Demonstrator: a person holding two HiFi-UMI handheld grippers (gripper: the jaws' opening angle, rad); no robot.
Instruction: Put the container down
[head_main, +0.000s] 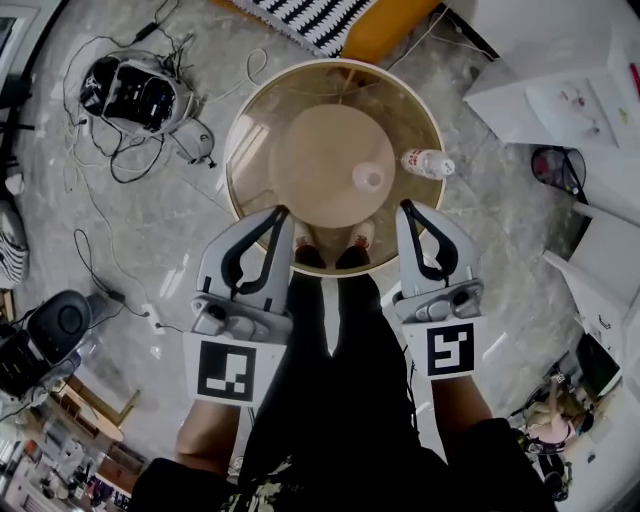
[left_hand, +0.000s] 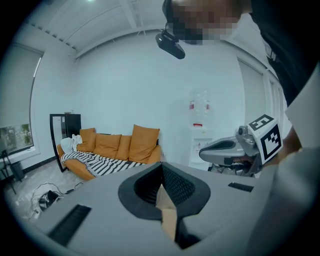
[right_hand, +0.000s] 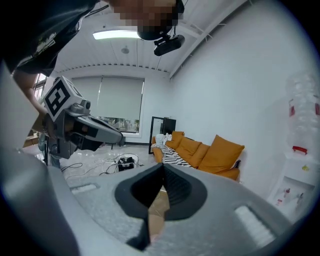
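The container (head_main: 250, 130) is a big round tub with see-through brownish walls and a beige bottom, seen from above in the head view; the person's shoes show through its near wall. My left gripper (head_main: 282, 212) and right gripper (head_main: 404, 206) reach its near rim from either side. In the left gripper view the left gripper (left_hand: 162, 167) is shut with a thin tan edge (left_hand: 168, 215) of the container pinched low between the pads. The right gripper (right_hand: 162, 170) grips the same tan rim (right_hand: 159, 202). A clear bottle (head_main: 426, 162) lies at the tub's right side and a second (head_main: 368, 177) stands upright beside the beige bottom.
An orange sofa (head_main: 385, 30) with a striped blanket (head_main: 315, 20) stands beyond the tub. Cables and a black device (head_main: 135, 92) lie on the marble floor at the left. White furniture (head_main: 560, 90) is at the right. A water dispenser (left_hand: 200, 130) stands by the wall.
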